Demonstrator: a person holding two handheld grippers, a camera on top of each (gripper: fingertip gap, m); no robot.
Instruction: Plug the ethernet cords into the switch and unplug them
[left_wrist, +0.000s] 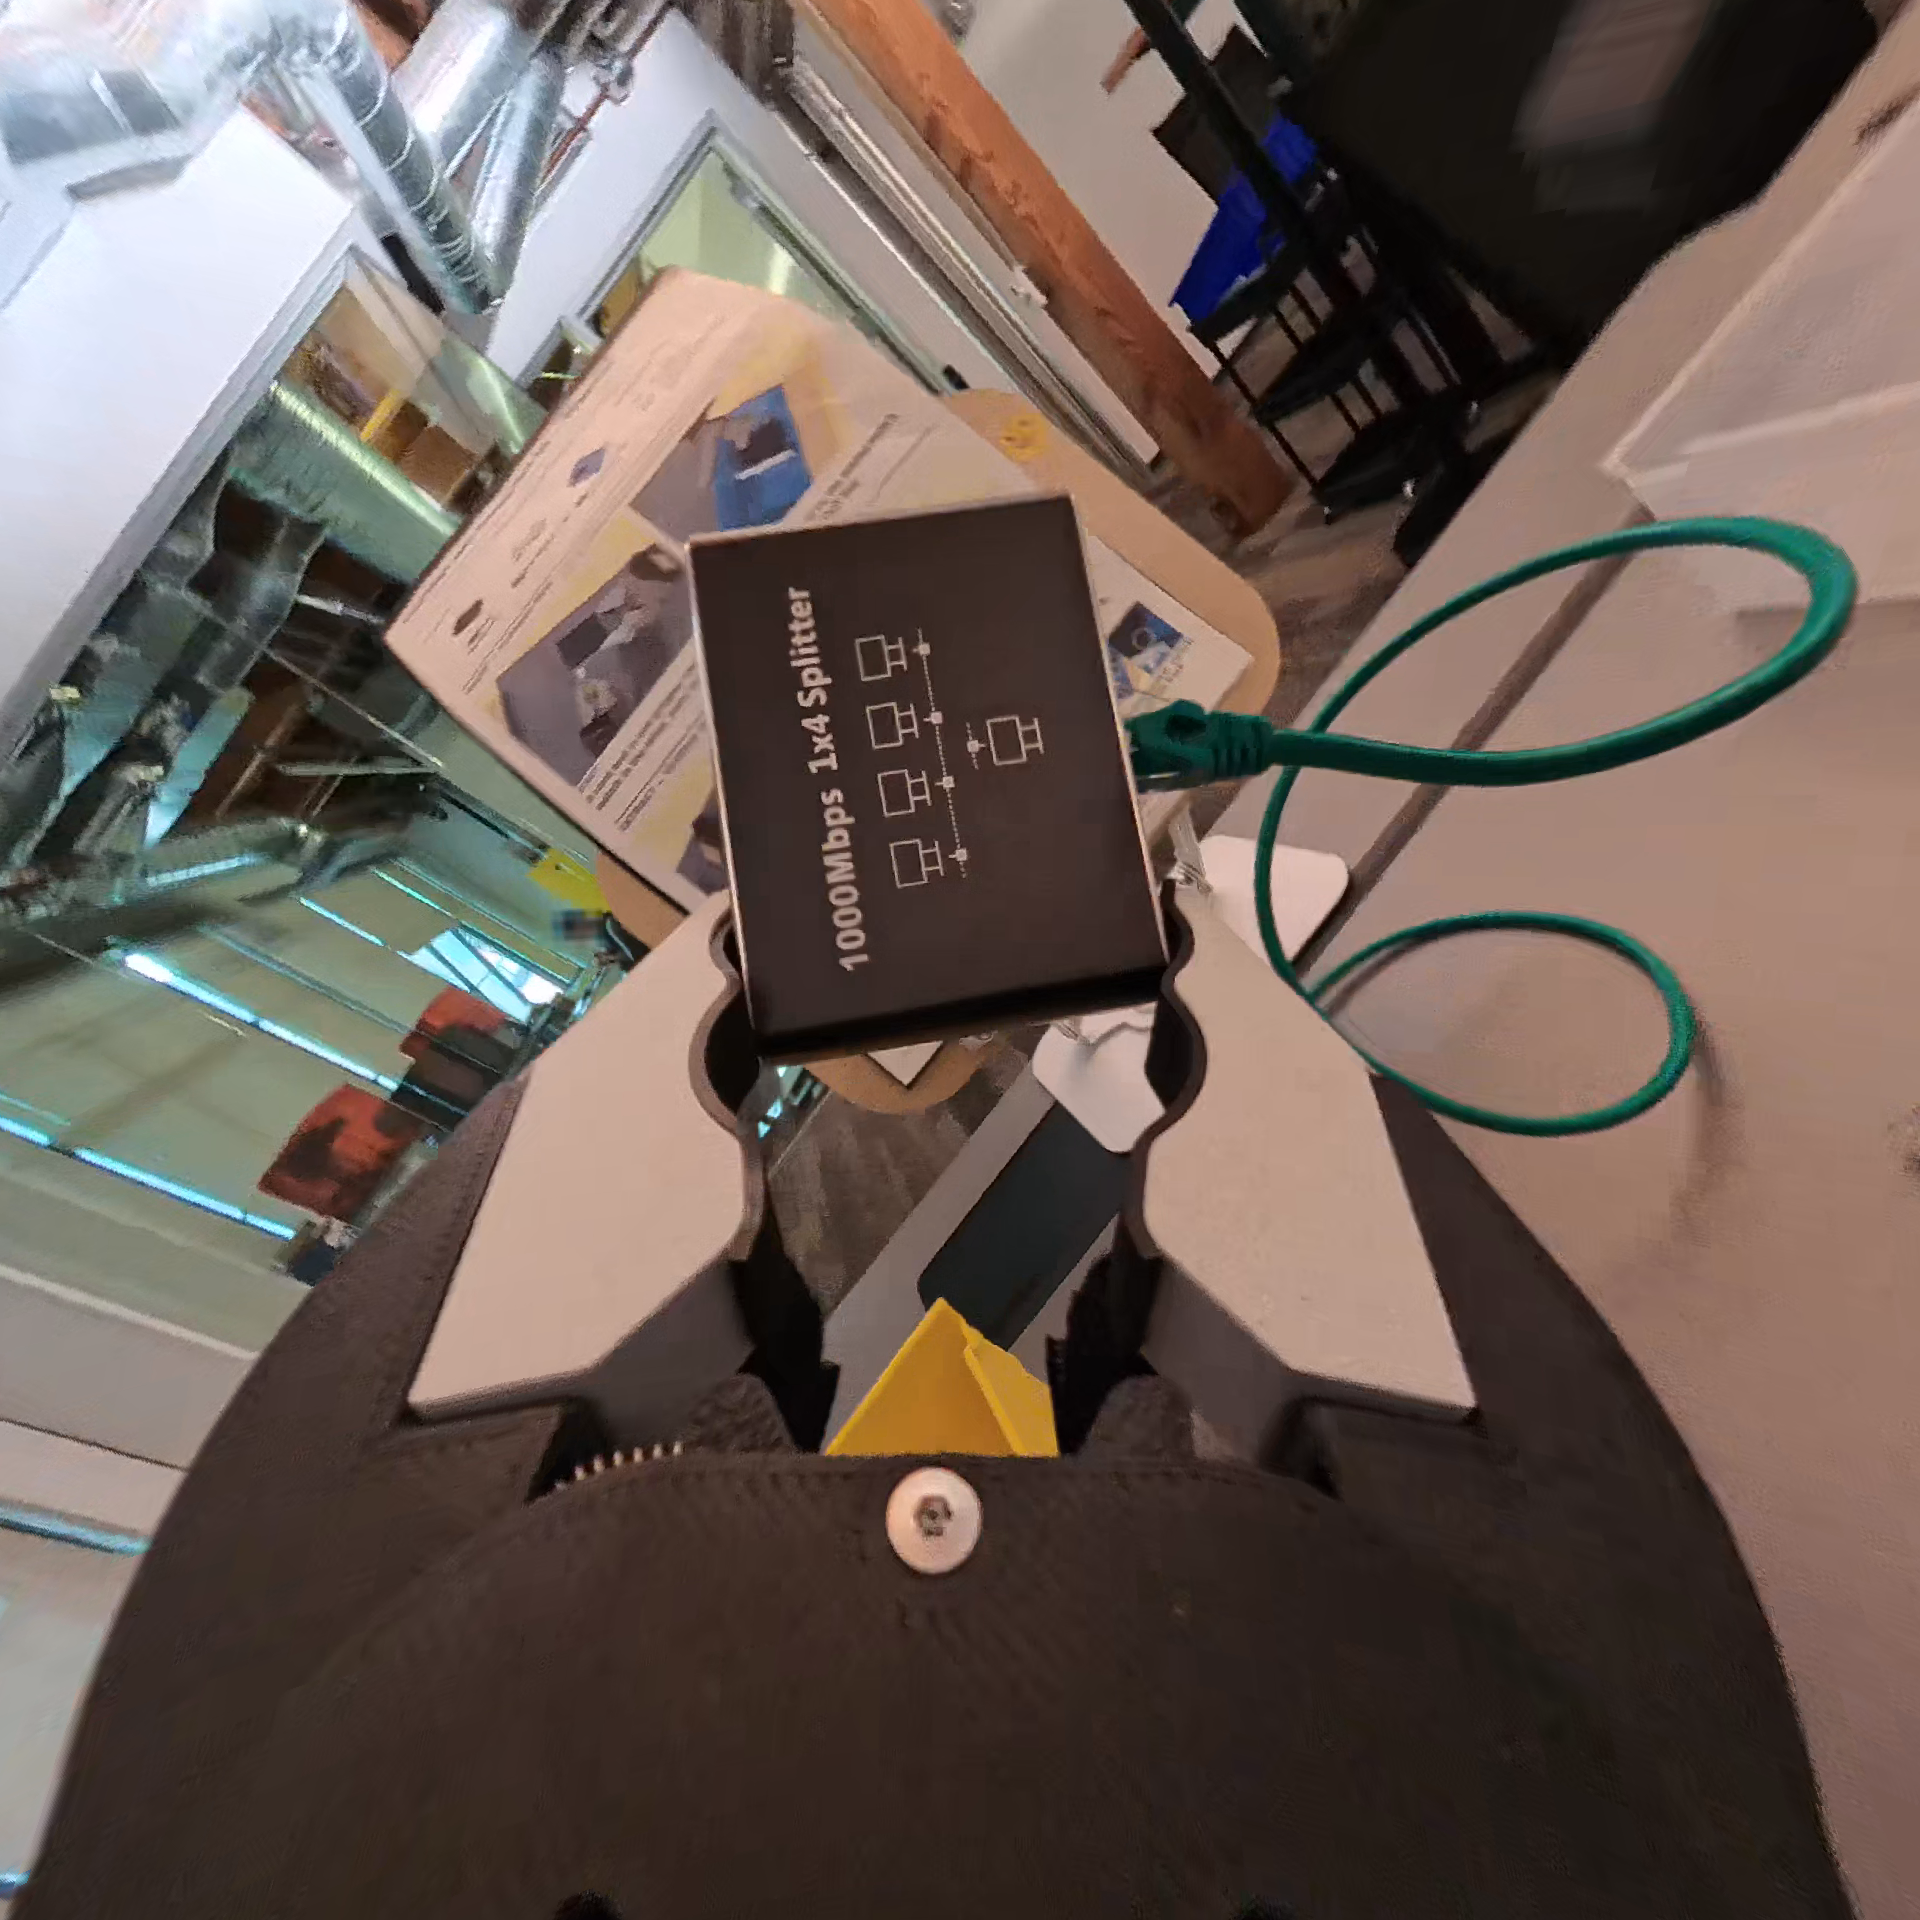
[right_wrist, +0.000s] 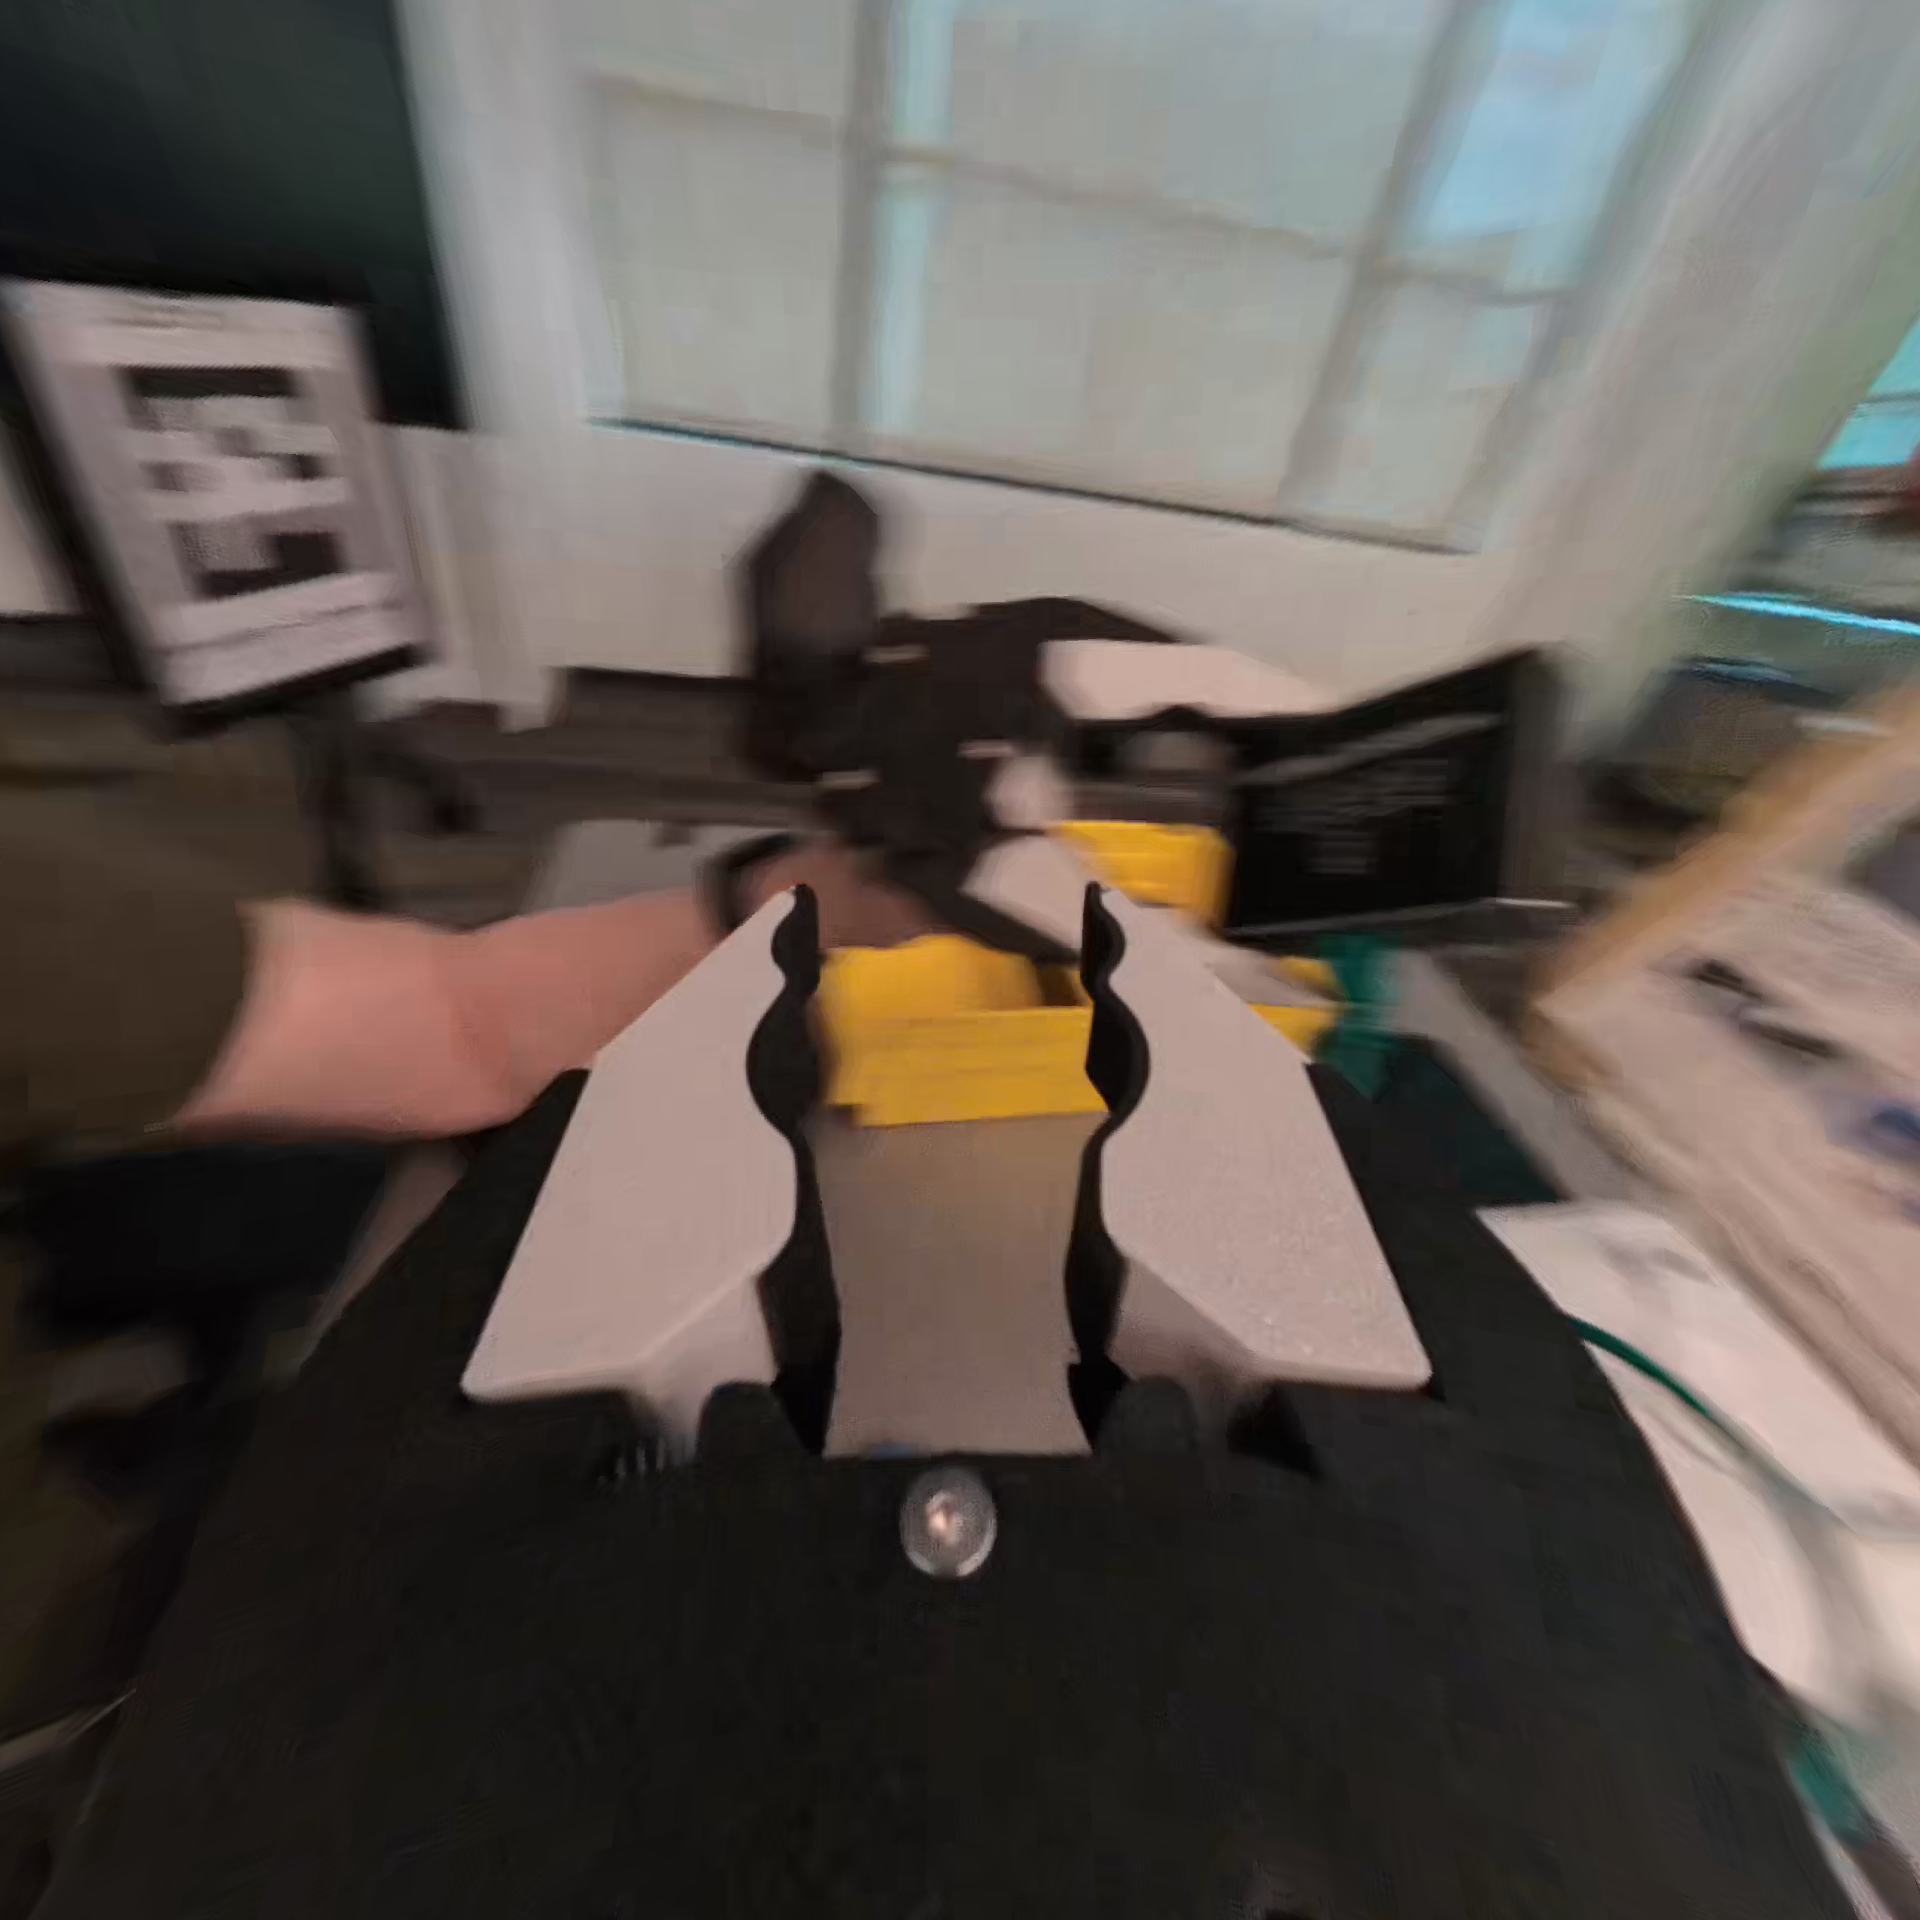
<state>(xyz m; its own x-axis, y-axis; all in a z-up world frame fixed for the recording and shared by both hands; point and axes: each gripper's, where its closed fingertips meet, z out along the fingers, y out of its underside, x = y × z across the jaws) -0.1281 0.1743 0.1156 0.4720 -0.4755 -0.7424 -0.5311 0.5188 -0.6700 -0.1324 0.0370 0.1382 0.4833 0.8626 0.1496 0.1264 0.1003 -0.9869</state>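
your left gripper (left_wrist: 951, 966) clamped on the black switch (left_wrist: 925, 769), green ethernet cord (left_wrist: 1475, 743) plugged into its side, right gripper (right_wrist: 945, 914) spread open, empty, blurry

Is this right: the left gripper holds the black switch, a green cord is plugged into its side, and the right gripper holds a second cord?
One detail is wrong. The right wrist view shows the right gripper open and empty. The left gripper holds the black switch, with the green cord plugged into its side.

Tilted left wrist view, close behind the left gripper (left_wrist: 951, 956) gripping the switch (left_wrist: 925, 769); blurred right wrist view facing both across a yellow bin (right_wrist: 966, 1049).
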